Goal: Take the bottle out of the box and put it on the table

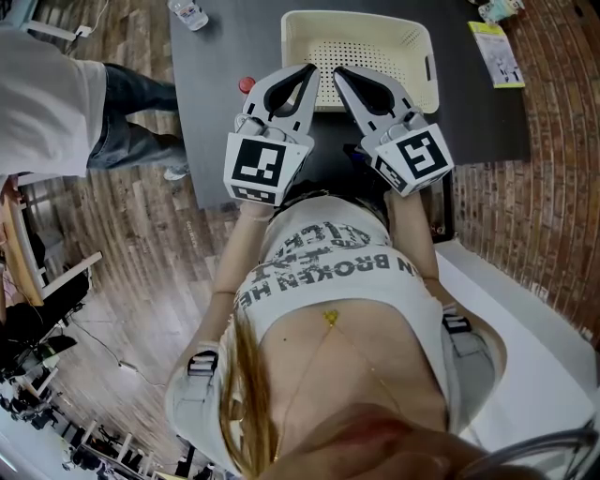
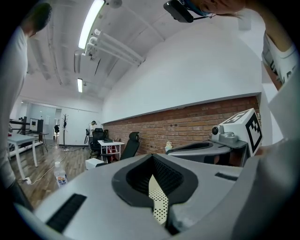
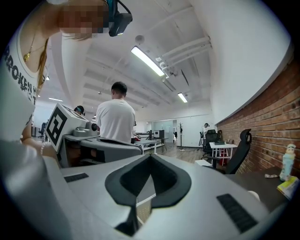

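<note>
A cream perforated box (image 1: 427,58) stands on the dark table (image 1: 225,56); the part of its inside that shows holds nothing. A clear bottle (image 1: 188,12) with a label is at the table's far left corner, and it stands upright on the table in the left gripper view (image 2: 60,174). My left gripper (image 1: 310,68) and right gripper (image 1: 338,71) are held side by side at chest height, tips over the box's near rim. Both are shut with nothing between the jaws (image 2: 152,156) (image 3: 150,156). A strip of the box (image 2: 158,199) shows through the left jaws' gap.
A red round thing (image 1: 246,84) lies left of the box. A yellow-green leaflet (image 1: 496,52) and a small pale bottle (image 3: 287,161) are at the table's far right. A person in a white shirt (image 1: 42,103) stands left of the table. A brick wall (image 1: 534,187) runs along the right.
</note>
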Demonstrator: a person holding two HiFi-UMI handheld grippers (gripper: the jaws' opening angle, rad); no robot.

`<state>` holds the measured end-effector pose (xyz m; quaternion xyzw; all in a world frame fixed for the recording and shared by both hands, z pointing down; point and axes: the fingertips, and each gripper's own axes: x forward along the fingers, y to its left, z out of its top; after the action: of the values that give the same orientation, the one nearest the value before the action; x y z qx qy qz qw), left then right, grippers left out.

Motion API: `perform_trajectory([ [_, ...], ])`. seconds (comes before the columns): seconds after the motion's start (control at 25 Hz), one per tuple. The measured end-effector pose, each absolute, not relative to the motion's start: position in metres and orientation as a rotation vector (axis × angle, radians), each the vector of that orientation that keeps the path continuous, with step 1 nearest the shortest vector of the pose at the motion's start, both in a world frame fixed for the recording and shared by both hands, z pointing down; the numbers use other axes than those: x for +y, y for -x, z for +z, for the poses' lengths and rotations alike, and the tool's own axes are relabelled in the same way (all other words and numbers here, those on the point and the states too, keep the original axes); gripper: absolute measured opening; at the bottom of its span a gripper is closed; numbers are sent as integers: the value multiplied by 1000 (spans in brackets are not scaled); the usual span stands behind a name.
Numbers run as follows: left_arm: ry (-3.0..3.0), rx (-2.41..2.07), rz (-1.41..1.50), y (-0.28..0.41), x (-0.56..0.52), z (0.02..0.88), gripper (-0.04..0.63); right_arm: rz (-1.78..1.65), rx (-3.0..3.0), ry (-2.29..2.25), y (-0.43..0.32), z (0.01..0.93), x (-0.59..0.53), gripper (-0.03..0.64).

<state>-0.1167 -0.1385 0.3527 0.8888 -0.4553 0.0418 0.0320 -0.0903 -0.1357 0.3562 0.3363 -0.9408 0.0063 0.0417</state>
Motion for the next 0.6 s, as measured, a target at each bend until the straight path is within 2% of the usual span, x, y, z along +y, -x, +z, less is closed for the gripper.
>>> perform_trajectory([
  [0.6,-2726,-1396,145,118,-137,358,6,25,-2861,-1043,92,358,-134,8],
])
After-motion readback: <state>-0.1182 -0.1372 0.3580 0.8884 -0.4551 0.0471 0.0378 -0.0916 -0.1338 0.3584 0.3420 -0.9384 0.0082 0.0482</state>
